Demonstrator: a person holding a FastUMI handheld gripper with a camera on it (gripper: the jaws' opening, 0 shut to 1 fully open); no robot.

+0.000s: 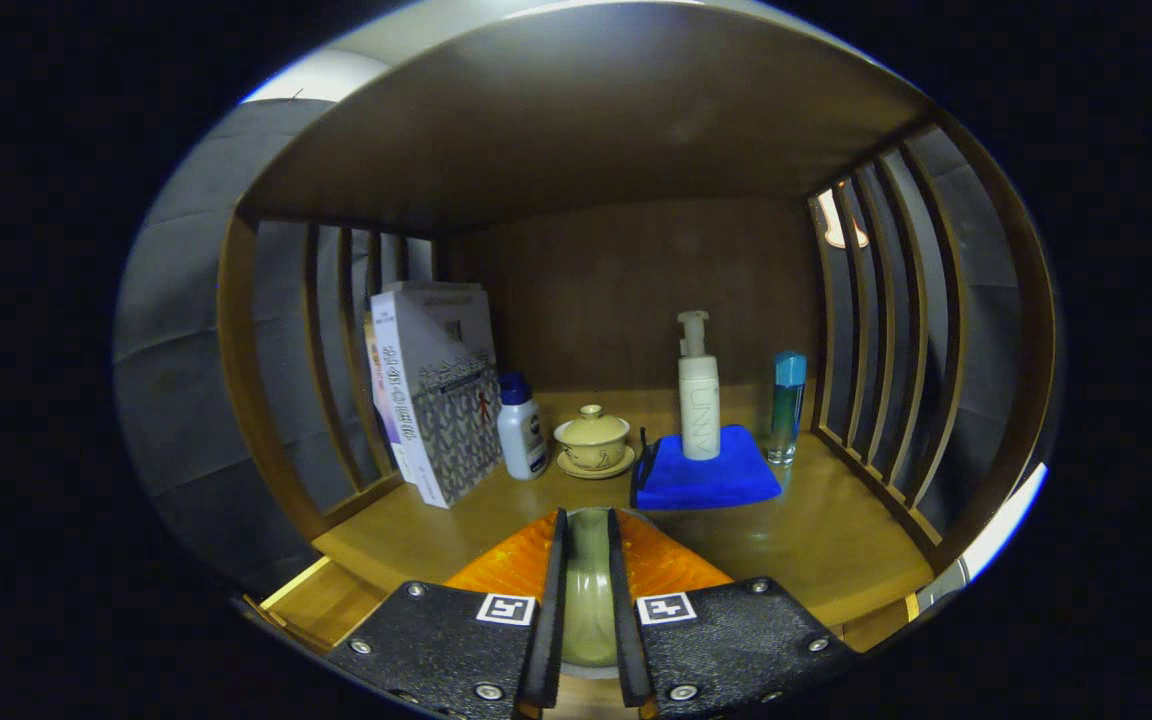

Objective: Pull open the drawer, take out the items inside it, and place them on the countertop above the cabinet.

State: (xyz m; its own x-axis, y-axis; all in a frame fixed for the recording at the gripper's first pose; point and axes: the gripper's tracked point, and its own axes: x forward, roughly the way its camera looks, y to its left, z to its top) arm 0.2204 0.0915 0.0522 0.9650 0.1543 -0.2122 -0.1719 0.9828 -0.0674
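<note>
Jaws tight on pale-green cup (588,590), above countertop (816,540).

- gripper (588,540) fingers clamped on a pale green glazed ceramic piece (588,590), held over the wooden countertop (826,540)
- beyond the fingers: blue folded cloth (706,480) with white pump bottle (699,400) standing on it
- cream lidded teacup on saucer (593,440), small white bottle with blue cap (520,427), leaning books (436,390)
- slim blue-capped clear bottle (787,405) right of the cloth
</note>
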